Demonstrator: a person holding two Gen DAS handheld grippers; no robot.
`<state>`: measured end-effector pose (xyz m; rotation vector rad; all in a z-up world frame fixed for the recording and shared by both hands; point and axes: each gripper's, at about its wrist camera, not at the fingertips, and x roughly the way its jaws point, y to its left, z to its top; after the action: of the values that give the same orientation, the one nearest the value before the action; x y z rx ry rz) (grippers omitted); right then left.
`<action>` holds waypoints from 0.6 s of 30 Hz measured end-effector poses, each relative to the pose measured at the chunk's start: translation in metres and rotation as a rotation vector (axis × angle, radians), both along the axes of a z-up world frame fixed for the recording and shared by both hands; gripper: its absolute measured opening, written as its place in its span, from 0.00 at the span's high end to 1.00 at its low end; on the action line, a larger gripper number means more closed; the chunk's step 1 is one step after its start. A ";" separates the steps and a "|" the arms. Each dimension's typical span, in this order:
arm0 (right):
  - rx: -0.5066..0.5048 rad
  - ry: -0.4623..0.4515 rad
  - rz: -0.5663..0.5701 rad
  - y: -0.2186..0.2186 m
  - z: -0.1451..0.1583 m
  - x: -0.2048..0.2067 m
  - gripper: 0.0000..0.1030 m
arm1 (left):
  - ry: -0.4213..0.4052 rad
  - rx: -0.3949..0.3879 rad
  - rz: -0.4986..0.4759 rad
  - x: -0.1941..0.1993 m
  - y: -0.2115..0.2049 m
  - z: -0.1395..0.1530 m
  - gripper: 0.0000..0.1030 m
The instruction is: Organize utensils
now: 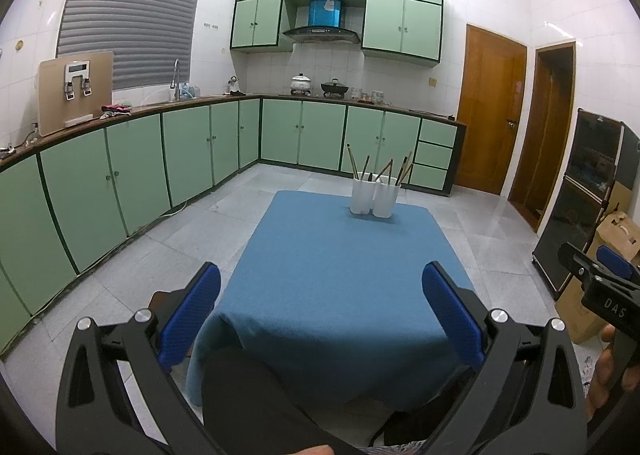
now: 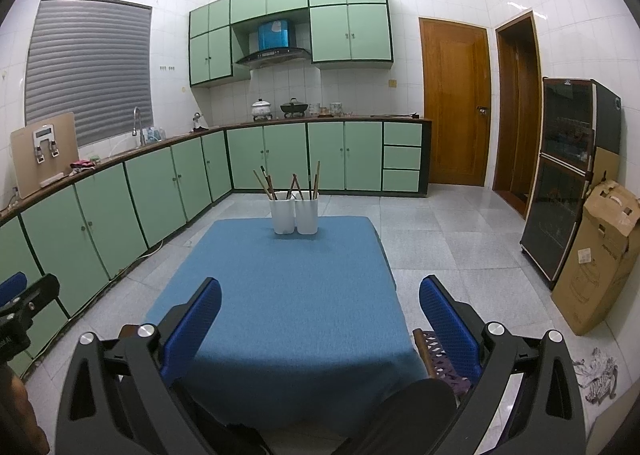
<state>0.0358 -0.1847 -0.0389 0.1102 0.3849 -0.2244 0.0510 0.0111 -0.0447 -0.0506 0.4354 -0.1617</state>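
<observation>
Two white holders (image 1: pixel 375 195) (image 2: pixel 295 212) stand side by side at the far edge of a table with a blue cloth (image 1: pixel 340 275) (image 2: pixel 288 287). Several brown chopsticks (image 1: pixel 376 169) (image 2: pixel 288 183) stand upright in them. My left gripper (image 1: pixel 320 315) is open and empty, held back over the near edge of the table. My right gripper (image 2: pixel 320 323) is open and empty too, also over the near edge. The right gripper also shows at the right edge of the left wrist view (image 1: pixel 600 279).
Green kitchen cabinets (image 1: pixel 120 175) run along the left and back walls. A black cabinet (image 2: pixel 568 175) and a cardboard box (image 2: pixel 600 255) stand on the right. My dark-trousered knees (image 1: pixel 256 407) sit under the near table edge. A patterned stool (image 2: pixel 440 359) is at the near right.
</observation>
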 end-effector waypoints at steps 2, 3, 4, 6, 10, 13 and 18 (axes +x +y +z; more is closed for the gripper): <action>0.000 -0.001 0.000 -0.001 0.000 -0.001 0.06 | 0.001 0.001 0.000 0.001 0.001 0.000 0.05; -0.001 0.000 0.000 -0.001 0.000 0.000 0.06 | 0.001 0.000 -0.001 0.002 0.001 0.001 0.05; -0.001 0.000 -0.001 -0.001 0.000 0.000 0.06 | 0.001 0.000 0.001 0.002 0.001 0.001 0.05; 0.000 0.000 0.001 -0.001 0.000 0.000 0.06 | 0.001 -0.001 -0.001 0.002 0.001 0.001 0.05; -0.003 0.000 0.001 -0.001 0.001 0.000 0.06 | -0.007 0.002 0.010 0.003 0.002 0.001 0.05; -0.005 0.000 0.002 -0.001 0.001 0.002 0.06 | -0.007 0.012 0.003 0.003 0.001 -0.001 0.05; 0.000 0.001 0.001 -0.003 -0.002 0.003 0.06 | -0.015 0.007 -0.004 0.002 0.002 -0.002 0.05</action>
<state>0.0390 -0.1875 -0.0405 0.1099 0.3856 -0.2236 0.0532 0.0131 -0.0462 -0.0414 0.4212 -0.1640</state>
